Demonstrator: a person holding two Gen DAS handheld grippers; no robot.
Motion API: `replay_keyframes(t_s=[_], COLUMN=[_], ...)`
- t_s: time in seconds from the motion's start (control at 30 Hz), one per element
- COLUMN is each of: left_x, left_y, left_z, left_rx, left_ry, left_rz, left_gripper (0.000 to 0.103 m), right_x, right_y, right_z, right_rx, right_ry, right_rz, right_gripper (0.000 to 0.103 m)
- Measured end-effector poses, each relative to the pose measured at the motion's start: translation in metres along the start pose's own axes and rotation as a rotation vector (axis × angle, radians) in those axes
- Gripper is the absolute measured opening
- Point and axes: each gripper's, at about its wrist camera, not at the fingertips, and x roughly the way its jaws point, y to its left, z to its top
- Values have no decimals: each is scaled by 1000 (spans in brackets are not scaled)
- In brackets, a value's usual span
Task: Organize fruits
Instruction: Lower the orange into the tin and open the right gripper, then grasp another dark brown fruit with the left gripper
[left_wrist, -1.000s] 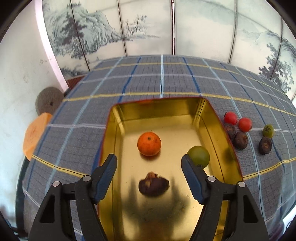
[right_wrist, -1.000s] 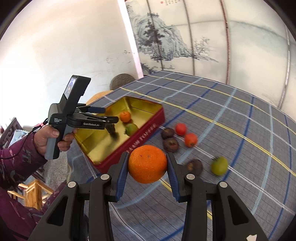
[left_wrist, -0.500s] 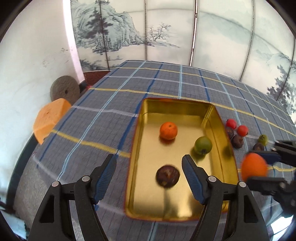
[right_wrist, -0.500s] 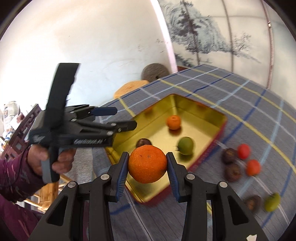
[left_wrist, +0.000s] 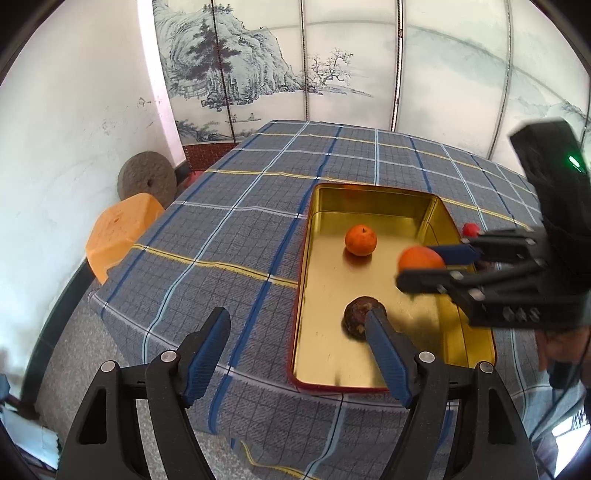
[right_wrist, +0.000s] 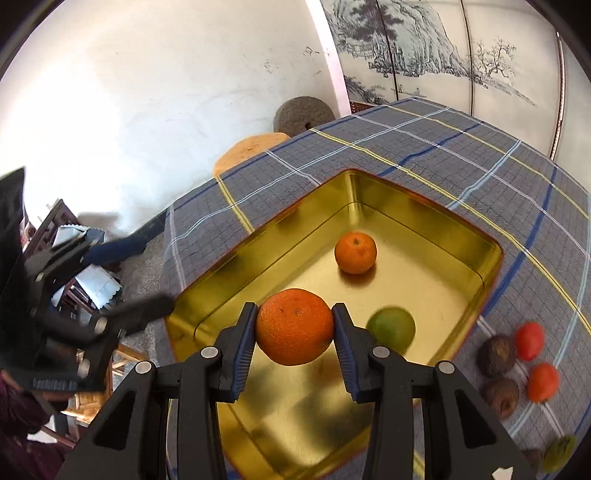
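My right gripper (right_wrist: 294, 314) is shut on a large orange (right_wrist: 294, 326) and holds it above the gold tin tray (right_wrist: 258, 236). In the tray lie a small orange (right_wrist: 355, 253) and a green fruit (right_wrist: 391, 328). The left wrist view shows the same tray (left_wrist: 303, 295), the small orange (left_wrist: 361, 240) and a dark brown fruit (left_wrist: 360, 319) partly behind one finger. The right gripper (left_wrist: 430, 264) comes in from the right with the large orange (left_wrist: 421, 258). My left gripper (left_wrist: 297, 317) hangs over the tray's near left edge, its jaws opening with nothing between them.
Red fruits (right_wrist: 530, 339), dark fruits (right_wrist: 496, 354) and a green one (right_wrist: 557, 448) lie on the checked cloth right of the tray. An orange stool (left_wrist: 118, 232) and a round millstone (left_wrist: 147, 181) stand beyond the table's left edge. A painted screen closes the back.
The right gripper has carried the large orange from the cloth to above the tray. The left gripper has drawn back and to the left, off the tray's middle.
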Motion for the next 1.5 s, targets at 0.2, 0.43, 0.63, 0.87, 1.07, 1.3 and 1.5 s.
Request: replay_keyframes(t_s=[0.2,0.43,0.63,0.87,1.07,1.3,1.5], left_x=[2,7,8,5,-7,-17,-21], left_y=[-1,-3,-5,-16,-38,-77,-116], left_z=[-2,-4,-5,-5,-6,-6,-4], left_rx=[3,4,11,37,88,171,254], left_ry=[7,22,30,26,13,5,8], left_rz=[1,1,5,-3,-9,-28,-96], left_gripper=[77,77,78,78,78,81,81], right_x=[24,29,-13,-93,-141,-190,-207], right_y=[-6,-12,-15,-22,-63,-135,-184], right_z=[18,34,36,-17,-91,-174,-215], right_rx=[18,74,118,111,161,308,419], right_ry=[32,-31,-182,-335,-321,-249,-180], right_rz=[-14,23,54,-55,-290,-564,-703], right_gripper=[39,48,62,79,83,96,101])
